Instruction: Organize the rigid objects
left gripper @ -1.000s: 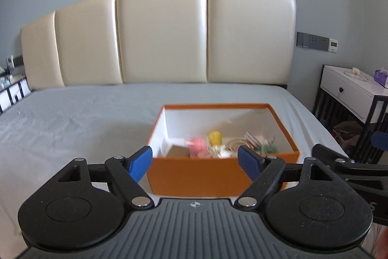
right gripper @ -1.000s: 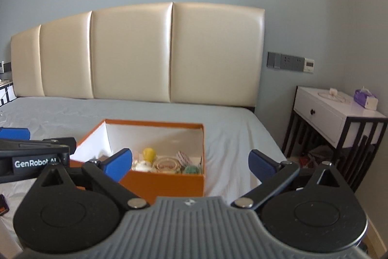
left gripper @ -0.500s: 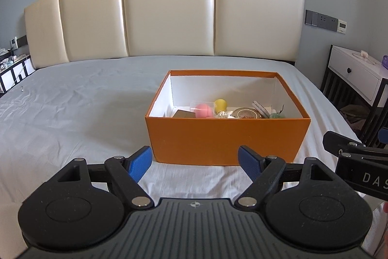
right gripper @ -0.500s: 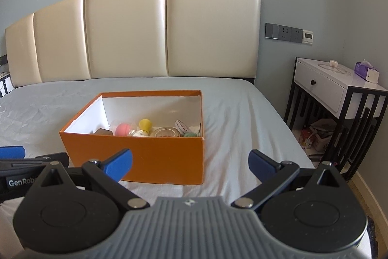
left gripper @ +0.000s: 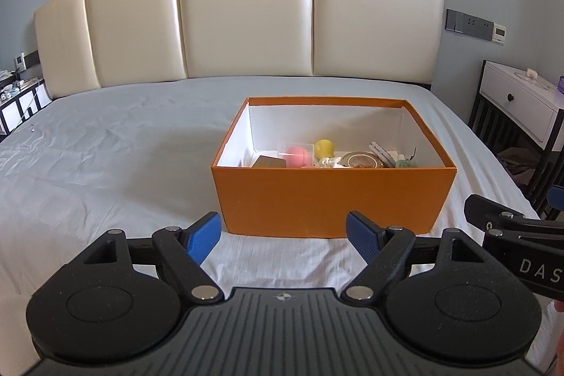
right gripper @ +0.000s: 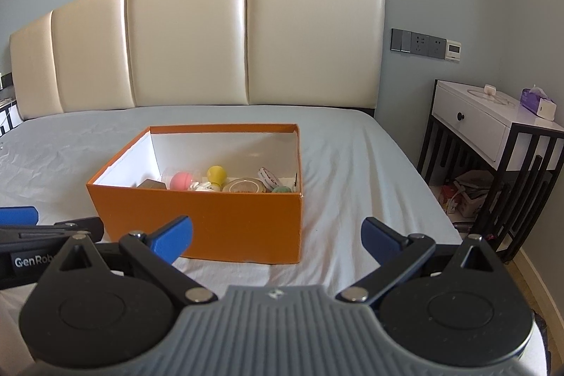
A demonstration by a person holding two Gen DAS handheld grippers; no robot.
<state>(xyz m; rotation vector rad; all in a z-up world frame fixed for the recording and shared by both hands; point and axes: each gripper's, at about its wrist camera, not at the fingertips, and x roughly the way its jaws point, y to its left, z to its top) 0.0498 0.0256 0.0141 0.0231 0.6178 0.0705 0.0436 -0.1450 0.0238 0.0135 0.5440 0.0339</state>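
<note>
Left tool (left gripper: 283, 236) spread and empty, right tool (right gripper: 276, 236) likewise spread, both hovering near the front of an open orange box (left gripper: 331, 199) on the grey bed (left gripper: 105, 157), pink ball (left gripper: 299, 156), yellow ball (left gripper: 324, 147) and round tin (left gripper: 363, 161) inside

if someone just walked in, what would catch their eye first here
The bright orange box in the middle of the grey bed, open-topped, with a pink ball and a yellow ball among small items inside. Behind it spans the cream padded headboard. Both claws, left and right, hang open and empty before the box.
</note>
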